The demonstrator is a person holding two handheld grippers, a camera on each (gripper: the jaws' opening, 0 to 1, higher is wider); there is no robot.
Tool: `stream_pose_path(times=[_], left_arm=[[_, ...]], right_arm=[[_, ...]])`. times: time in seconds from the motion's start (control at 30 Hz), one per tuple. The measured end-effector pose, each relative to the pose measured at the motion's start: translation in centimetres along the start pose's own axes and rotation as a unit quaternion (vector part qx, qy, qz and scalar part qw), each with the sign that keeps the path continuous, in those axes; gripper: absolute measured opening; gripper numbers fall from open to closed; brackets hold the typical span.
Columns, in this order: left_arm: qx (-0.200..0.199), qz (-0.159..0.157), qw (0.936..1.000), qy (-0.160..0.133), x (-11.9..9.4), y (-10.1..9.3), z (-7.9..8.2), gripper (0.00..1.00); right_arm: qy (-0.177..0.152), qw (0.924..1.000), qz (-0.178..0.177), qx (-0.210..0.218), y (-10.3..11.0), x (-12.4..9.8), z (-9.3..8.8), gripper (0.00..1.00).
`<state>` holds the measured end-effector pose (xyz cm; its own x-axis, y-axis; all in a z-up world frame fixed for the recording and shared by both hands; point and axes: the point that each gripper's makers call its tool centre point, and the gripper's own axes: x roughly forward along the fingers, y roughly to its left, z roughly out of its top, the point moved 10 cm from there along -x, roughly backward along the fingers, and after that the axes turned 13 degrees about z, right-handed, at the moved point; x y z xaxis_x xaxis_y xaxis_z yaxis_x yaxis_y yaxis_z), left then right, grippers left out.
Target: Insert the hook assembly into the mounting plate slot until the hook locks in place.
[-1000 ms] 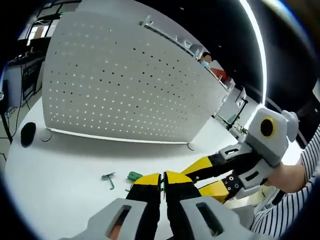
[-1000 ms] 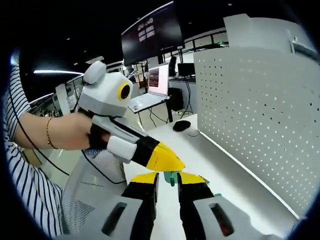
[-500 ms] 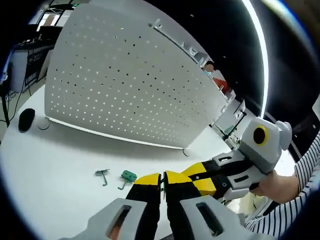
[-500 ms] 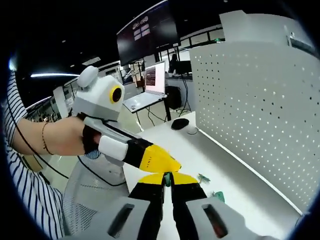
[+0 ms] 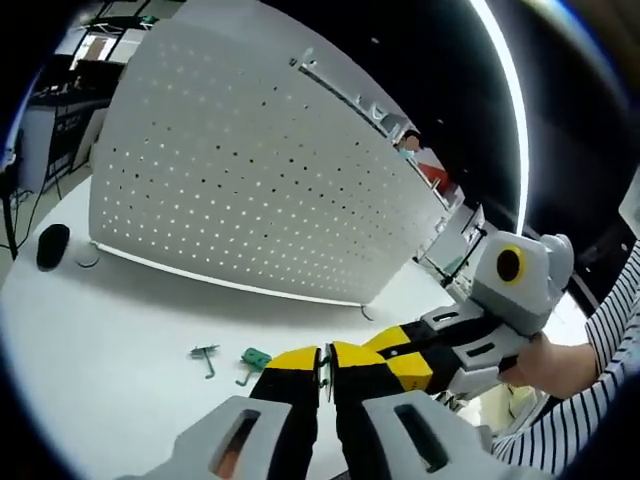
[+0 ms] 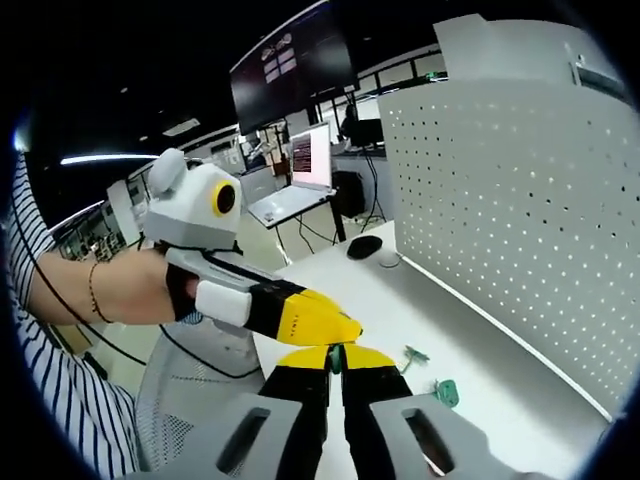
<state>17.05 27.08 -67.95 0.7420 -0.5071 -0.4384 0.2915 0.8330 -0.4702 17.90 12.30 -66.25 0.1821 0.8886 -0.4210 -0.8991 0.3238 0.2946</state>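
Note:
In the left gripper view my left gripper (image 5: 322, 357) is shut, with a thin green sliver showing between its yellow tips. My right gripper (image 5: 378, 346) reaches in from the right, its tips touching my left tips. In the right gripper view my right gripper (image 6: 335, 357) is shut on a small green part, and my left gripper (image 6: 343, 325) presses in just above it. On the white table lie another green piece (image 5: 255, 357) (image 6: 447, 392) and a small metal hook (image 5: 207, 354) (image 6: 413, 353). The white perforated mounting plate (image 5: 250, 180) (image 6: 520, 200) stands upright behind them.
A black mouse (image 5: 50, 245) (image 6: 365, 246) lies near the plate's end. A laptop (image 6: 300, 165) and a large monitor (image 6: 290, 60) stand beyond the table (image 5: 110, 340). A person's hand and striped sleeve (image 5: 610, 350) hold my right gripper.
My right jaws, open around the green part a second ago, have shut on it. Both views have shifted slightly; the loose hook and green piece lie where they were.

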Motion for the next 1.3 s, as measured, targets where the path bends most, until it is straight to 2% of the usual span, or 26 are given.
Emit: stream_pose_path(times=[0.13,0.17,0.2,0.27,0.33,0.4,0.6,0.7,0.83,1.03,1.17,1.3], left_arm=[[0.020,-0.004,0.9998,-0.004,0.0,0.1,0.0,0.05],[0.032,-0.003,0.9993,-0.019,0.0,0.1,0.2,0.05],[0.059,0.004,0.9977,-0.032,-0.2,0.1,0.3,0.07],[0.078,0.020,0.9951,-0.056,-0.3,0.2,0.5,0.14],[0.067,0.015,0.9964,-0.051,-0.6,0.4,0.4,0.18],[0.061,0.009,0.9964,-0.058,-0.8,0.6,0.5,0.25],[0.090,0.002,0.9918,-0.090,-1.6,0.6,0.7,0.45],[0.115,0.002,0.9898,-0.085,-1.8,0.6,0.3,0.53],[0.124,0.010,0.9887,-0.084,-1.9,0.4,-0.5,0.67],[0.120,0.019,0.9902,-0.067,-2.1,0.9,-1.8,0.74],[0.134,0.032,0.9881,-0.067,-2.3,1.2,-2.6,0.81],[0.138,0.046,0.9869,-0.071,-2.5,1.5,-3.2,0.87]], right_arm=[[0.002,1.0000,0.002,-0.001,0.2,0.1,-0.1,0.00],[0.002,1.0000,0.002,0.001,0.2,0.1,-0.1,0.00],[-0.001,1.0000,0.001,0.002,0.1,0.0,-0.1,0.00],[-0.004,1.0000,-0.007,0.000,0.0,-0.1,0.0,0.00],[-0.009,0.9999,-0.015,0.001,-0.1,-0.3,0.1,0.00],[-0.016,0.9996,-0.023,0.003,-0.3,-0.5,0.2,0.00],[-0.043,0.9983,-0.040,0.003,-0.4,-1.0,0.6,0.00],[-0.055,0.9973,-0.050,-0.002,-0.2,-1.0,0.8,0.00],[-0.075,0.9948,-0.068,-0.010,0.0,-1.1,1.0,0.00],[-0.104,0.9903,-0.090,-0.019,0.3,-1.2,1.3,0.00],[-0.124,0.9851,-0.114,-0.036,0.3,-1.3,1.6,0.00],[-0.155,0.9751,-0.149,-0.055,0.0,-1.9,2.3,0.00]])
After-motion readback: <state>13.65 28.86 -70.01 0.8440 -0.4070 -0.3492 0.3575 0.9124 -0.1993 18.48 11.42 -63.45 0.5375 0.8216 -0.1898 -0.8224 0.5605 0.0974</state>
